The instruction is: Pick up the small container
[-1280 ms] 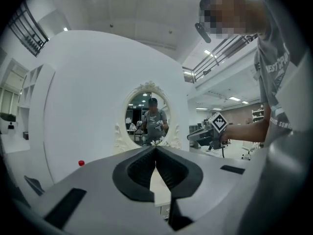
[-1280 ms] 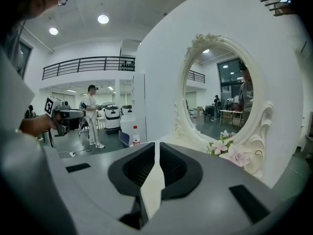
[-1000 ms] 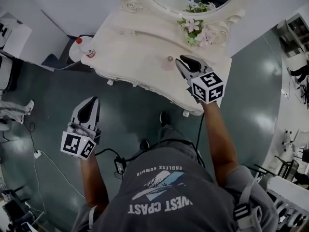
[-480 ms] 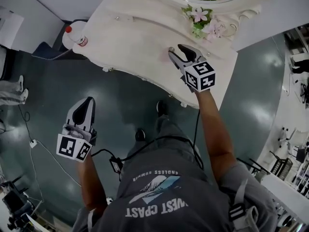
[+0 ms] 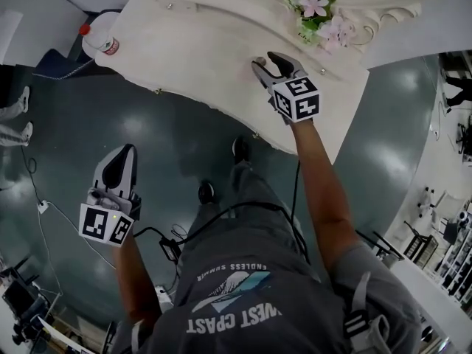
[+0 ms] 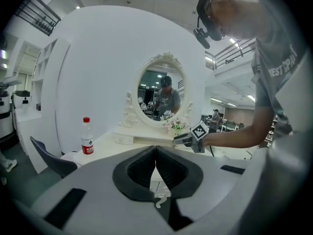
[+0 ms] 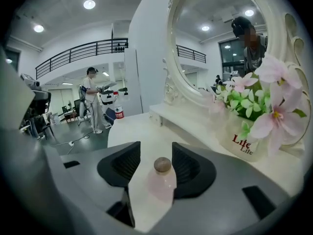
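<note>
Where the desk (image 5: 193,41) runs toward its front right corner: right gripper (image 5: 269,60), jaws moderately wide, straddling the container (image 7: 161,181). Container: small, pink, round dark knob, upright on the desk; no firm clamp, contact with the pads uncertain. Left gripper (image 5: 125,150): jaws together, nothing between them, off the desk's front edge, over the floor. Bottle (image 5: 96,38): left corner.

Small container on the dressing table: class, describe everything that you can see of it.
The small container is a pale pink, translucent-looking jar with a round brownish knob on top. It stands upright on the white dressing table, between the open right tongs; whether they touch it is unclear.
</note>
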`<state>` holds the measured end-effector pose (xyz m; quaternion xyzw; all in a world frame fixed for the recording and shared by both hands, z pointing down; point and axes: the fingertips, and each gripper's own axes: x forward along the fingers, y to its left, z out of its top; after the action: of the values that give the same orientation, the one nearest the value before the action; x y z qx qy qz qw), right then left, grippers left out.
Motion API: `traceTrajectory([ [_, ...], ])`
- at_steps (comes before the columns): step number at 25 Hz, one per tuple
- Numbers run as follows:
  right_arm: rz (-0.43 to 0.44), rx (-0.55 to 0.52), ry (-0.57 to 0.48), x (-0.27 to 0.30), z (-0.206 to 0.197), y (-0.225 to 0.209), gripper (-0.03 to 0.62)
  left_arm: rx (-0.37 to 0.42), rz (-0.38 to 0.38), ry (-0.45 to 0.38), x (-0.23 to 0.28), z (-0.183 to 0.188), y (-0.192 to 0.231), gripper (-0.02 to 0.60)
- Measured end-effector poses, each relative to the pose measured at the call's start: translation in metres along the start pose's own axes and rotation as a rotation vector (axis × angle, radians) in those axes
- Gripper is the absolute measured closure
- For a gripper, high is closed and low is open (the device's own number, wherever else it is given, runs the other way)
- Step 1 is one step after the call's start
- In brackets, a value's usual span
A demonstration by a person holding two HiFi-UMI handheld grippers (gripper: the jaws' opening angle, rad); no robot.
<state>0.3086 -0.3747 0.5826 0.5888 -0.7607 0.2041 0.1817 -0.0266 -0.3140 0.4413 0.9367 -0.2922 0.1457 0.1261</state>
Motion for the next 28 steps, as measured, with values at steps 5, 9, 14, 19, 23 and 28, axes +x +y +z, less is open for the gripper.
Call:
traceTrajectory([
  [5,0.008,0.0,0.022,0.017,-0.017,-0.006,0.375,-0.017,0.004,0.013,0.008,-0.011,-0.002,0.566],
  [9,0.02,0.0,0.041,0.03,-0.027,-0.008,0.376,-0.024,0.013,0.02,0.011,-0.014,-0.001,0.566],
  [14,0.044,-0.007,0.055,0.044,-0.04,-0.006,0.39,-0.026,0.037,0.029,0.011,-0.019,-0.002,0.565],
  [19,0.007,-0.035,0.044,0.043,-0.043,-0.019,0.428,-0.006,0.043,0.005,0.01,-0.015,0.004,0.566],
  [23,-0.001,-0.039,0.047,0.047,-0.039,-0.02,0.439,0.016,0.064,-0.008,0.0,-0.01,0.019,0.566],
  [28,-0.013,-0.024,0.079,0.047,-0.037,-0.013,0.441,0.029,0.09,-0.033,-0.017,-0.006,0.034,0.566],
])
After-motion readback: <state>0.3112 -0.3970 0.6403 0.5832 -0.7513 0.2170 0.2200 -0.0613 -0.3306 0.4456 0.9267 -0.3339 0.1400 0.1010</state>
